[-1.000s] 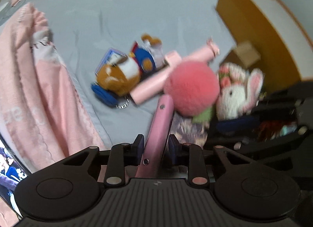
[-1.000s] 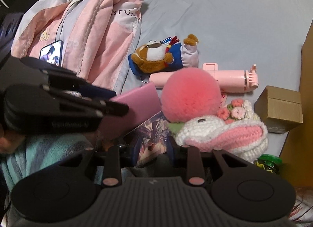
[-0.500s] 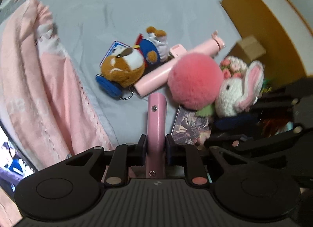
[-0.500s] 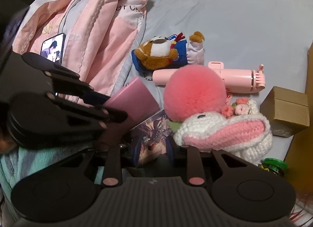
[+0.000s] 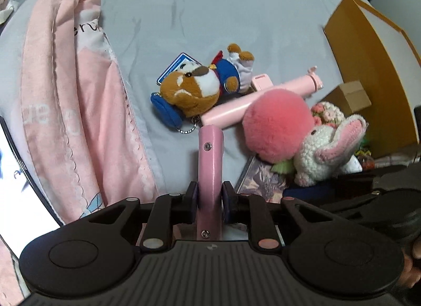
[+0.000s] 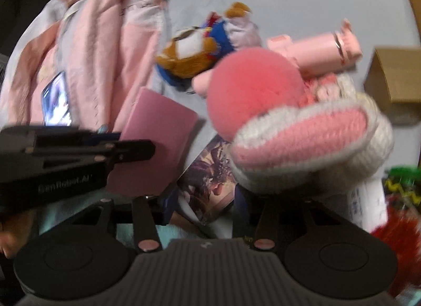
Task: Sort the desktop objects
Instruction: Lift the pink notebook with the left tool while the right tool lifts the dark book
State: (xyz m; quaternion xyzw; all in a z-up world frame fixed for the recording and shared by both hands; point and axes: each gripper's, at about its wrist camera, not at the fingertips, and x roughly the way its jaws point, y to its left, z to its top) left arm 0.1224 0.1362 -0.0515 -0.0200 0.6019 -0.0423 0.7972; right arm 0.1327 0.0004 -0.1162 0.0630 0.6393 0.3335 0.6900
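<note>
The left gripper [image 5: 209, 195] pinches a flat pink case [image 5: 210, 163] edge-on above the grey sheet [image 5: 210, 11]. The right gripper [image 6: 202, 208] is spreading — its jaws opening over a printed card [image 6: 208, 179], beside the crocheted bunny [image 6: 310, 145].

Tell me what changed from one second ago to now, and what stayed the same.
The right gripper came lower toward the picture card, and its jaws are opening around it. The left gripper stays shut on the pink case. The toys did not move.
</note>
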